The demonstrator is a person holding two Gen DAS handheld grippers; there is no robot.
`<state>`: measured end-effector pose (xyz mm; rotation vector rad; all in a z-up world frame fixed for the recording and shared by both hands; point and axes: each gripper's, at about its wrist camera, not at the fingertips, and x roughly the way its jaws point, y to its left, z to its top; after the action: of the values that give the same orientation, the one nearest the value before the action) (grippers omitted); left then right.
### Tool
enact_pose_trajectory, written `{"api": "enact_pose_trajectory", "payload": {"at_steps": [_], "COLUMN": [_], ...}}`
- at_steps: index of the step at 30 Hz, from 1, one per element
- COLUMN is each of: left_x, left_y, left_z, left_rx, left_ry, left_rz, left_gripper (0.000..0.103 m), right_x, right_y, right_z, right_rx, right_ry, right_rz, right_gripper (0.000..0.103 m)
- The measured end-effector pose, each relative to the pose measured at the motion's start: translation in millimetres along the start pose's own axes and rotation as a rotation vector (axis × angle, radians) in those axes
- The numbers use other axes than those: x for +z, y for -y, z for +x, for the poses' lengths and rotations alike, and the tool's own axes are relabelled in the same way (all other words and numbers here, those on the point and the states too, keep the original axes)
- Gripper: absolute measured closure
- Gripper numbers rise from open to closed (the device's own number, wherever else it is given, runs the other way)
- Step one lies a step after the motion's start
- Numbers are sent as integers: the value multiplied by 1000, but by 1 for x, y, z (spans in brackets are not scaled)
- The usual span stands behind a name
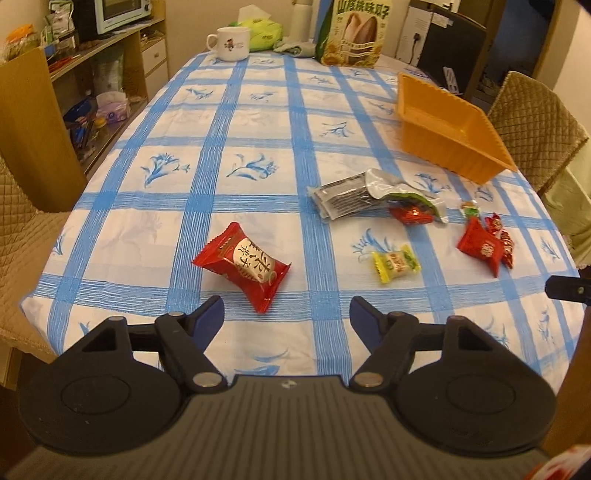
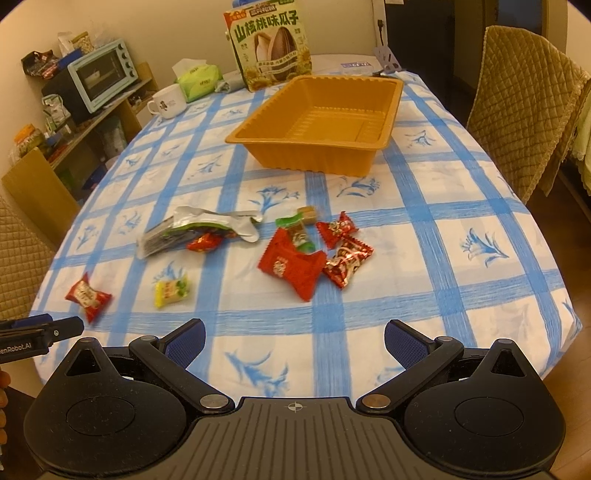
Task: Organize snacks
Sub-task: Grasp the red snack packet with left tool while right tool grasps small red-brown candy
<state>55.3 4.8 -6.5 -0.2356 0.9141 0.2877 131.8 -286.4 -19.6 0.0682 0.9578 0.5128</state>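
At the near edge of the table (image 1: 258, 122), both tools sit low over the blue-checked cloth with nothing between their pads. Left gripper (image 1: 287, 314): jaws apart, empty, released; the red-and-white snack pack (image 1: 242, 261) lies just ahead at 11 o'clock, clear of both fingertips, tilted on the cloth. Right gripper (image 2: 294, 338): jaws wide, empty, bare cloth in the gap. Orange tray (image 2: 321, 110) stands far out at 12 o'clock from the right tool, empty inside, its near wall facing the snacks; from the left tool it sits at 2 o'clock, close to the table's right edge. Snacks on the cloth between tools and tray: yellow candy (image 1: 396, 261) at 1 o'clock from the left tool, lying alone; silver-and-black pouch (image 1: 354, 195) further out, with a small red candy (image 1: 412, 215) tucked against its near end. In the right view a cluster at 12 o'clock: big red pack (image 2: 291, 271), a green-wrapped sweet (image 2: 300, 230) overlapping its far corner, two red foil candies (image 2: 341, 247) touching at its right. Open lanes: a wide bare strip along the near edge, and the whole left half of the cloth out to the white mug (image 1: 231, 43) and the sunflower-seed bag (image 1: 356, 31) at the far end. Quilted chair (image 2: 524, 110) stands close to the right edge.
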Motion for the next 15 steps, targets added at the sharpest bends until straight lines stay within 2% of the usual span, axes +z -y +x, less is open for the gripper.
{"api": "enact_pose_trajectory", "payload": {"at_steps": [8,12,15], "left_x": [10,5,7], "left_y": [5,-2,-17], "left_z": [19,28,50], "left_rx": [62,72,76], "left_ry": [-15,2,3], "left_rz": [-49,-58,-58], "left_gripper": [44,47,50], "right_x": [18,24,29], "right_y": [14,20,23], "right_z": [21,29,34], "right_rx": [-5,-8,-9], "right_ry": [-30,-43,-51], "right_rz": [-11,-13,-15], "right_gripper": [0,0,0]}}
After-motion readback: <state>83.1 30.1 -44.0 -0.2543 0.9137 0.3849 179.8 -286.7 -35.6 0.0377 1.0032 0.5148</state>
